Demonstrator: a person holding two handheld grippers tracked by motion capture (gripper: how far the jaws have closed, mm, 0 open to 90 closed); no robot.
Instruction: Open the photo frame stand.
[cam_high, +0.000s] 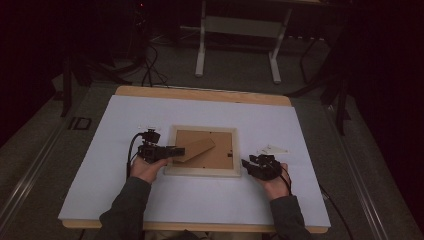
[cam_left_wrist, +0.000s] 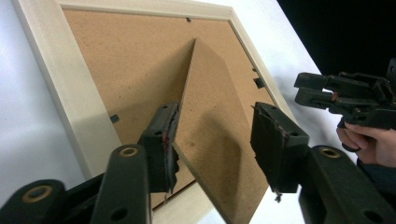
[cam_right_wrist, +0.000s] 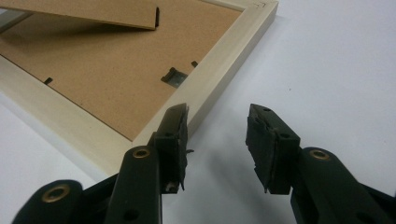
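Note:
A pale wooden picture frame (cam_high: 202, 171) lies face down in the middle of the white sheet, its brown backing board (cam_high: 220, 154) up. The board's stand flap (cam_high: 196, 149) is lifted at an angle. My left gripper (cam_high: 176, 151) reaches in from the frame's left side. In the left gripper view it (cam_left_wrist: 217, 135) is open, one jaw on either side of the raised stand flap (cam_left_wrist: 219, 140). My right gripper (cam_high: 246, 164) sits just off the frame's right edge. It (cam_right_wrist: 217, 135) is open over the sheet beside the frame rail (cam_right_wrist: 224, 56), gripping nothing.
Small white pieces (cam_high: 272, 149) lie on the sheet beyond the right gripper, and others (cam_high: 145, 126) lie beyond the left. A metal hanger clip (cam_right_wrist: 173, 77) sits in the backing board. The table's wooden edge (cam_high: 200, 94) runs along the far side, with a desk stand (cam_high: 237, 30) on the floor behind.

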